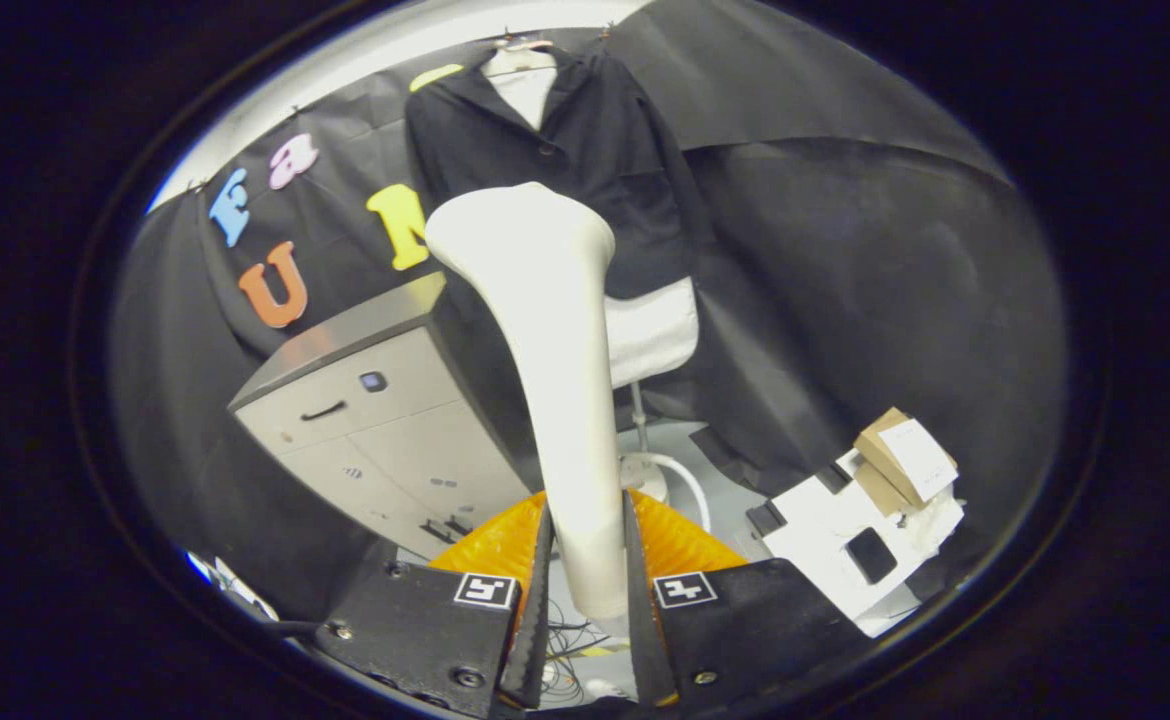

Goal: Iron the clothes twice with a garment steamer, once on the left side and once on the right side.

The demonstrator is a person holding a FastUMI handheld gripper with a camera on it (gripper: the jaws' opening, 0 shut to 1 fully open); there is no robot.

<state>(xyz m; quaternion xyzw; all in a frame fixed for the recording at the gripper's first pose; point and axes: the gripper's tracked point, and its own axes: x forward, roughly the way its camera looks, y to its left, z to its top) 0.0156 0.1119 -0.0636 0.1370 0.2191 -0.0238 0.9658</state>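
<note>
At twelve o'clock beyond our gripper (587,585), jaws clenched on the steamer (555,380), the shirt (585,150) hangs; we should advance squarely.

Gripper (585,570) clamps the steamer (545,330); open room to the shirt (585,140), cabinet (385,420) crowding beside.

I see black cloth (845,260) draped as the booth's wall on every side, with a pale strip of ceiling or wall above it. A grey cabinet (375,430) with drawers stands against the cloth. The floor (715,480) is pale; white and brown boxes (875,500) sit on it.
</note>
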